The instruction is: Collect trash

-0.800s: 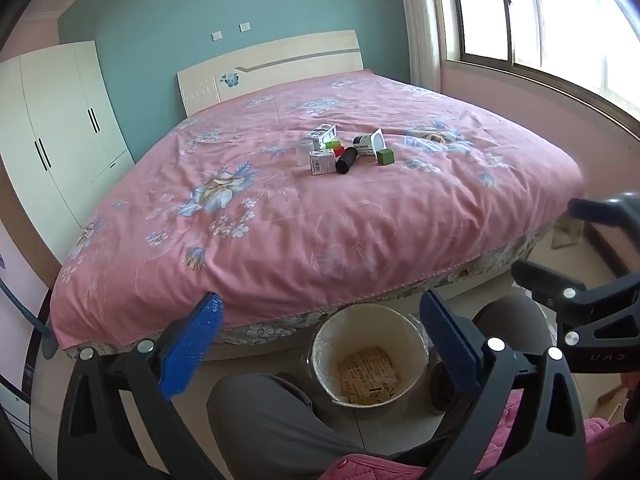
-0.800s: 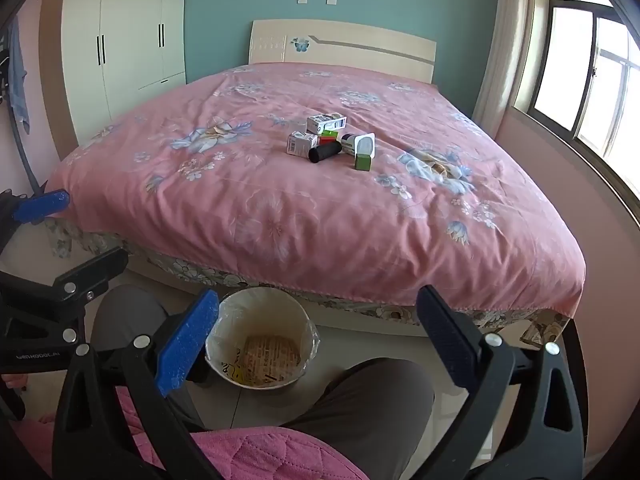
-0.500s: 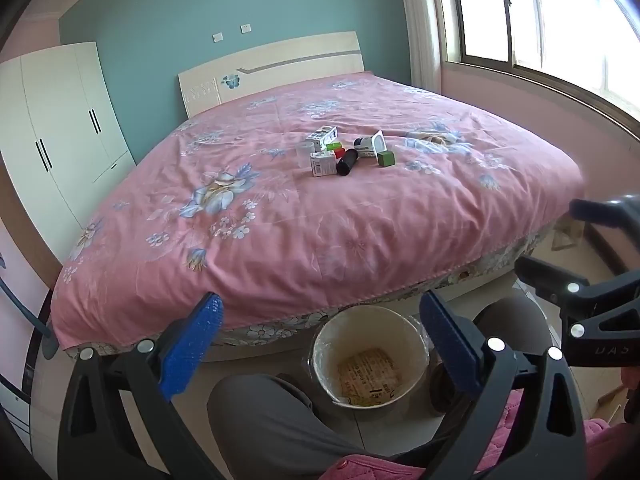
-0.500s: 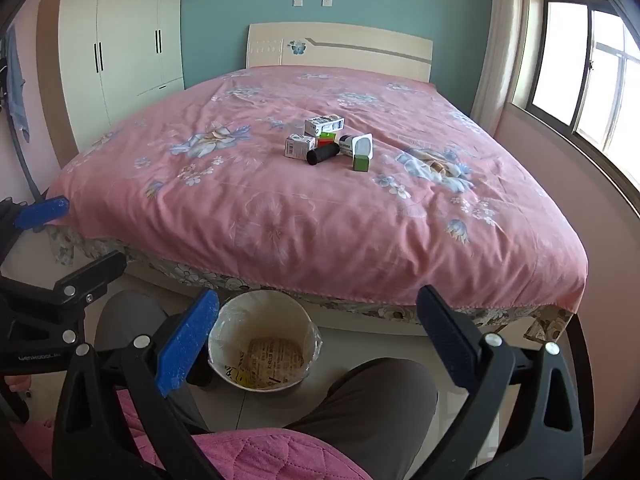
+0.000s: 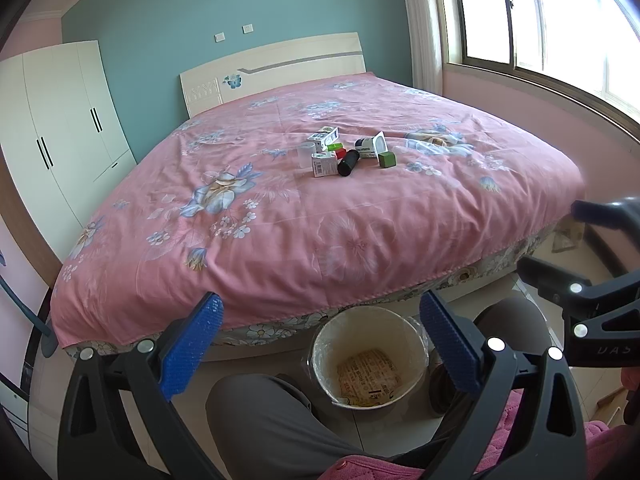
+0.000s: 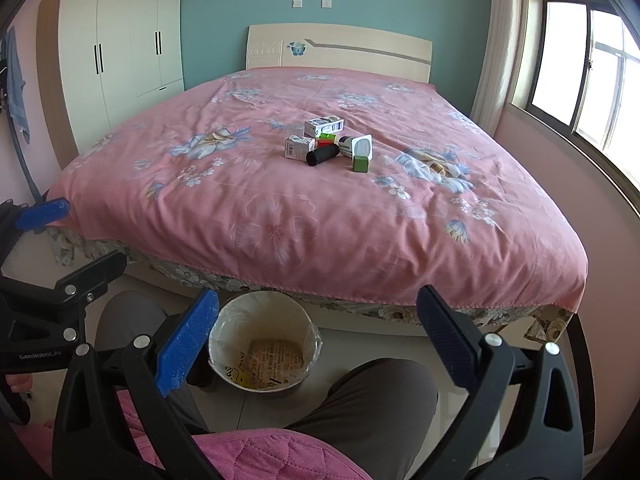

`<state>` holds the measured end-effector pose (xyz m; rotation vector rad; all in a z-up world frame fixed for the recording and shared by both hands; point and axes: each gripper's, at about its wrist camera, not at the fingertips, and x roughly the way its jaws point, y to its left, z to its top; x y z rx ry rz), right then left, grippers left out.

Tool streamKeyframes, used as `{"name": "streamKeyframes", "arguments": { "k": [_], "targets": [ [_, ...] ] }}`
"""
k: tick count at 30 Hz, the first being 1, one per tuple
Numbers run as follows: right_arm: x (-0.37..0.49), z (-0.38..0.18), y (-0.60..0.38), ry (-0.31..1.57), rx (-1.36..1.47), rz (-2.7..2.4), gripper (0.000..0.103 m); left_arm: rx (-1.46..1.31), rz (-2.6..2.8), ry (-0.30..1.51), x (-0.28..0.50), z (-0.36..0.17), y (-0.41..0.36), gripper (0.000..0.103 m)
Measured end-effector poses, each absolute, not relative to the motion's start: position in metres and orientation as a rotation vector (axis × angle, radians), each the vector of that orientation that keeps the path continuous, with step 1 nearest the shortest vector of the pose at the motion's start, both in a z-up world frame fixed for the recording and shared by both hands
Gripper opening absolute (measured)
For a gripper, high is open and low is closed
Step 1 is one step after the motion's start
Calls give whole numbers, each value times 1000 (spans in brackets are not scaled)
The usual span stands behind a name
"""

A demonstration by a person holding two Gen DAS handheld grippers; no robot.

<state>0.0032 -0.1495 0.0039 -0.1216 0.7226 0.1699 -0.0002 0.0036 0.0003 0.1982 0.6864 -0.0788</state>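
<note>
Several pieces of trash lie in a cluster in the middle of the pink bedspread (image 5: 280, 232): a white carton (image 5: 323, 163), a black cylinder (image 5: 347, 162), a green cube (image 5: 387, 159), a yoghurt cup (image 5: 372, 146) and a second carton (image 5: 323, 137). The right wrist view shows the same white carton (image 6: 299, 147), black cylinder (image 6: 322, 155), green cube (image 6: 360, 163) and yoghurt cup (image 6: 357, 147). My left gripper (image 5: 320, 344) and right gripper (image 6: 316, 340) are both open and empty, low at the bed's foot, over a lined bin (image 5: 400, 320) (image 6: 224, 320).
The bin, on the floor between a seated person's knees (image 5: 256, 412) (image 6: 384, 392), holds a printed wrapper (image 5: 370, 372). A white wardrobe (image 5: 56, 128) stands left of the bed. A window (image 5: 560, 20) and pink wall run along its right side.
Both views have crept slightly forward and down toward the bed. The trash and the bin stay where they were, and both grippers stay open.
</note>
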Motion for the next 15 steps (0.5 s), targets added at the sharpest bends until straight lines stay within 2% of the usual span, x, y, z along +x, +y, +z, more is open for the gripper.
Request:
{"name": "streamKeyframes", "arguments": {
  "k": [15],
  "targets": [
    [3,4,-151,722,-118,172,97,197,-77,686,-1,0,4,100]
  ]
}}
